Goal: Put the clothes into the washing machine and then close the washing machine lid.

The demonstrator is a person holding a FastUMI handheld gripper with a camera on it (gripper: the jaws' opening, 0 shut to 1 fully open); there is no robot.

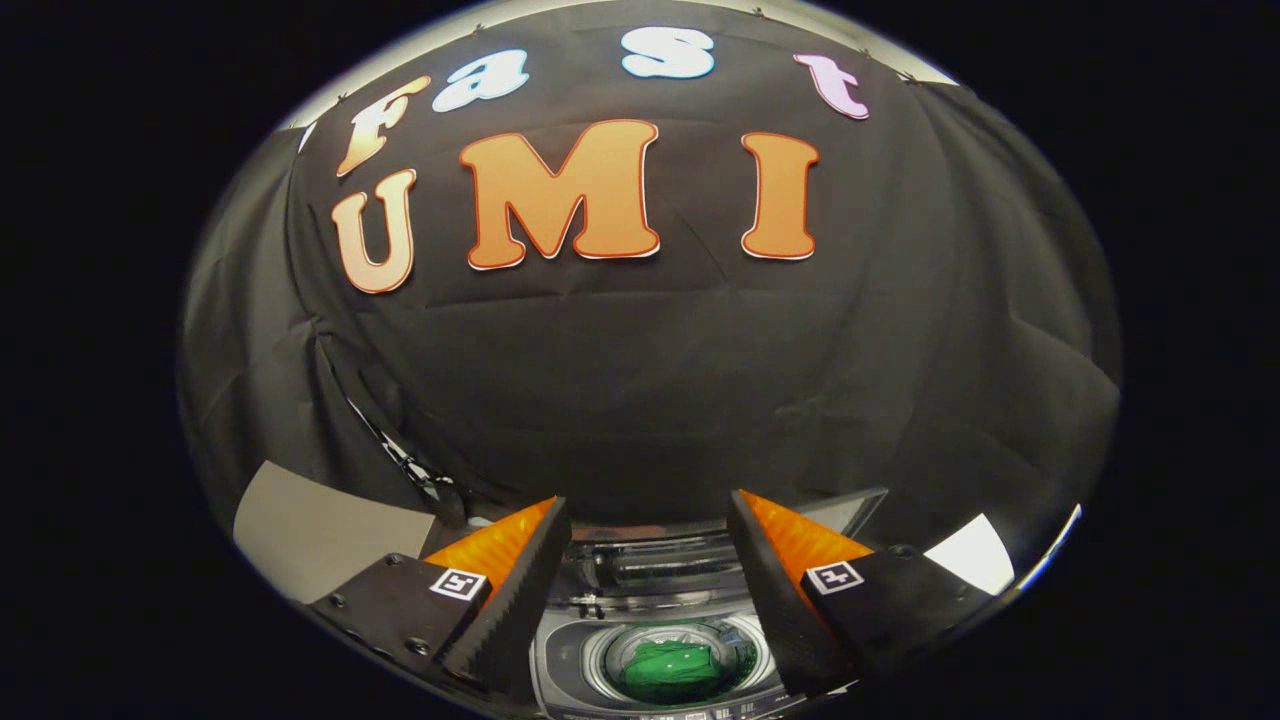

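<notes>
Hand-held gripper (648,520) spread wide, holding nothing. Green clothes (672,668) sit in the washing machine (570,660) drum, below and between the fingers, lid (650,560) up. Black cloth wall (650,380) beyond.

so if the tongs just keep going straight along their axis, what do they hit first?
Likely the black cloth wall, hedged since depth is unclear. The tongs are open, holding nothing, and point over the washing machine. Its raised lid and the green clothes in the drum sit below that line.
</notes>
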